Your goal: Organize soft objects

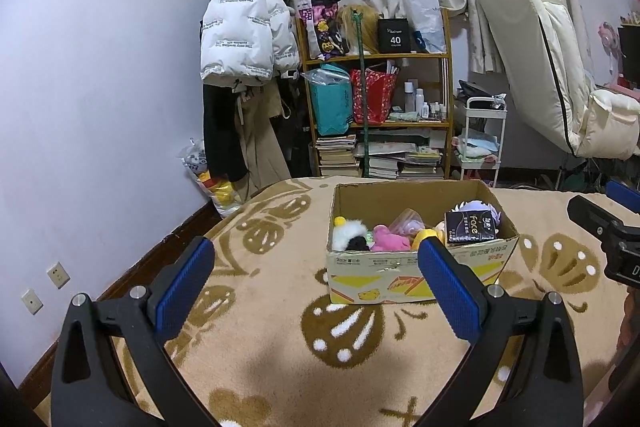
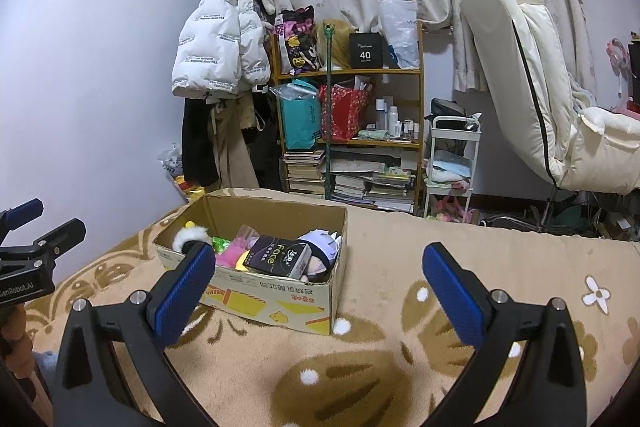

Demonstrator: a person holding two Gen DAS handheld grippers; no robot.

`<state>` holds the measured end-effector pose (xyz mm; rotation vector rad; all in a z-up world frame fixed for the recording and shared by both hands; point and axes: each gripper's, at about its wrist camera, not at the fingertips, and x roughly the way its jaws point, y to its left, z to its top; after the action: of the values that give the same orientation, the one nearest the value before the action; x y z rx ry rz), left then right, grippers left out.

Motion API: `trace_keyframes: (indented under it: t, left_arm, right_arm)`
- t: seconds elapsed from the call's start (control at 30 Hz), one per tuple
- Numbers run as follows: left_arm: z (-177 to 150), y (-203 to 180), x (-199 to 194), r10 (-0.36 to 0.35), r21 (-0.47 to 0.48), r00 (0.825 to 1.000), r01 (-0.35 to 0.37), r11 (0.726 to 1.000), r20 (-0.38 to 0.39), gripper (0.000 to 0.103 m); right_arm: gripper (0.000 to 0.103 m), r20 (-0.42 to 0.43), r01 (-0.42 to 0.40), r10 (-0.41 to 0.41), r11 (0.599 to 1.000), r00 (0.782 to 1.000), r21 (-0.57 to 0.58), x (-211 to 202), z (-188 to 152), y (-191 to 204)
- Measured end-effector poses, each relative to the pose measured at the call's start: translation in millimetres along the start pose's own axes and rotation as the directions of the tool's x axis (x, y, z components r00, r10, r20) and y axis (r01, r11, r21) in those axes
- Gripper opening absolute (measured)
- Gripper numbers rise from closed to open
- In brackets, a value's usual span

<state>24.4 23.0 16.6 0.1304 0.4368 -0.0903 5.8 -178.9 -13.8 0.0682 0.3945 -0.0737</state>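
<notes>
An open cardboard box (image 1: 384, 267) (image 2: 280, 301) stands on a tan blanket with brown butterflies (image 1: 280, 327). It holds soft toys: a black-and-white plush (image 1: 350, 235) (image 2: 192, 239), a pink plush (image 1: 390, 237), a purple-haired doll (image 2: 320, 247), and a black "face" tissue pack (image 1: 470, 227) (image 2: 278, 257). My left gripper (image 1: 316, 269) is open and empty, hovering in front of the box. My right gripper (image 2: 318, 273) is open and empty, to the right of the box. Each gripper shows at the edge of the other's view.
A wooden shelf (image 1: 378, 107) with bags, bottles and stacked books stands behind the bed. Coats (image 1: 244, 39) hang on the wall at left. A white cart (image 2: 452, 163) and a folded cream mattress (image 2: 532, 79) stand at right.
</notes>
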Motion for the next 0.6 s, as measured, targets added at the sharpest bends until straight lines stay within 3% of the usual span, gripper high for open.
trace_keyframes:
  t: [0.6]
  left_arm:
    - [-0.5, -1.9, 1.1, -0.011, 0.001, 1.0, 0.011, 1.0, 0.002, 0.101]
  right_arm:
    - [0.103, -0.001, 0.013, -0.013, 1.0, 1.0, 0.021, 4.1, -4.0, 4.4]
